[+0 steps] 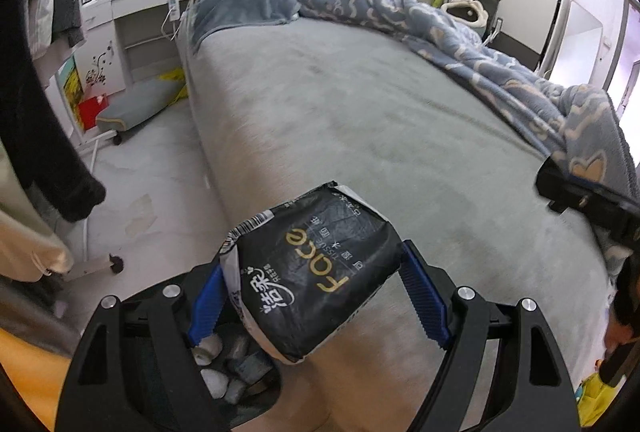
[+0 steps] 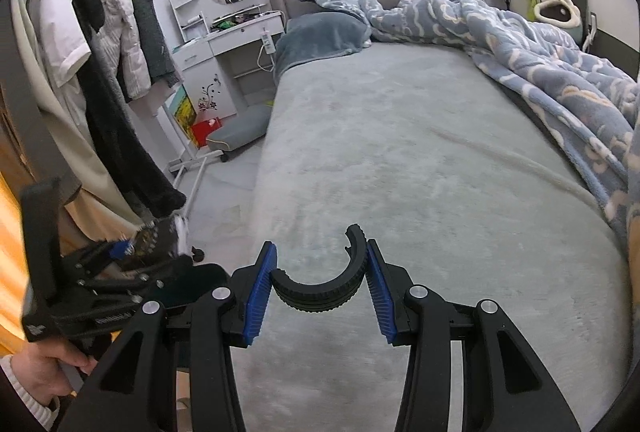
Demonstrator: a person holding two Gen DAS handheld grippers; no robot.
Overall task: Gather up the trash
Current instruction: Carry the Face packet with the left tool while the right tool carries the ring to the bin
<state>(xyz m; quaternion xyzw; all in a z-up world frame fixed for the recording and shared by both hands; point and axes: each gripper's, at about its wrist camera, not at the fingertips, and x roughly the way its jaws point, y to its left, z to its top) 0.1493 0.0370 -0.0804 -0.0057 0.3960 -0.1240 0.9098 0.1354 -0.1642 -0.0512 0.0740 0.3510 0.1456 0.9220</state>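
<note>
My left gripper (image 1: 316,302) is shut on a black tissue packet (image 1: 312,272) with gold "Face" lettering, held above a dark trash bin (image 1: 228,380) holding several crumpled white tissues. My right gripper (image 2: 320,288) is shut on a curved black plastic piece (image 2: 324,286), a ribbed half-ring, held over the foot of the grey bed (image 2: 400,160). The left gripper with its packet shows at the left of the right wrist view (image 2: 132,256). The right gripper's body shows at the right edge of the left wrist view (image 1: 592,204).
A blue patterned duvet (image 1: 460,28) lies bunched along the bed's right side. A clothes rack with hanging coats (image 2: 100,72) stands at the left. A white vanity desk (image 2: 236,36), a grey wheeled stool (image 2: 240,132) and a red box (image 2: 204,130) lie beyond on the floor.
</note>
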